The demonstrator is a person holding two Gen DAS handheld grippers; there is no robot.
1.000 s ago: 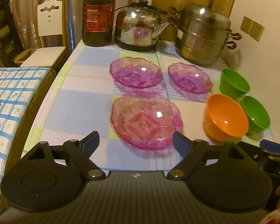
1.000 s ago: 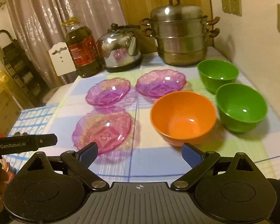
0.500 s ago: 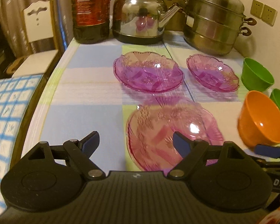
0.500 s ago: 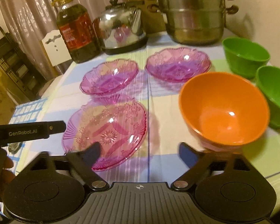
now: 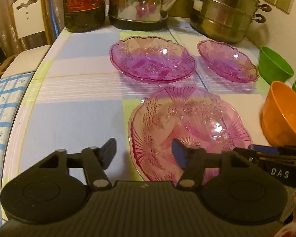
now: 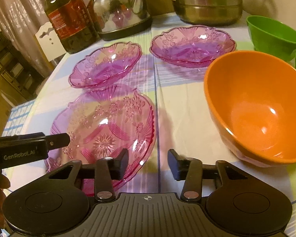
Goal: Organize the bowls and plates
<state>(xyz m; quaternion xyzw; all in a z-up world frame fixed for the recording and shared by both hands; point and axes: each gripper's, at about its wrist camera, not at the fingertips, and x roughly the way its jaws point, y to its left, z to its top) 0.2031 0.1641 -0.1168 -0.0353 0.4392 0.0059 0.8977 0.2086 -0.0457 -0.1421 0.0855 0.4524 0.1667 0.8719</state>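
Three pink glass plates lie on the table. The near plate (image 5: 189,126) (image 6: 106,128) lies right in front of both grippers. The far-left plate (image 5: 152,59) (image 6: 106,65) and the far-right plate (image 5: 227,61) (image 6: 193,45) lie behind it. An orange bowl (image 5: 282,114) (image 6: 256,102) stands to the right, with two green bowls (image 5: 274,65) (image 6: 272,33) beyond it. My left gripper (image 5: 144,152) is open, straddling the near plate's left rim. My right gripper (image 6: 148,162) is open, its left finger over the near plate's right rim.
A steel kettle (image 5: 140,2) (image 6: 120,9), an oil bottle (image 5: 82,4) (image 6: 69,19) and a stacked steel steamer pot (image 5: 225,9) (image 6: 207,2) stand along the table's back edge. A white chair (image 5: 27,19) is at the left, a wall at the right.
Both grippers moved forward and down toward the near plate. Their jaws narrowed somewhat but stay open. The plates and bowls have not moved.
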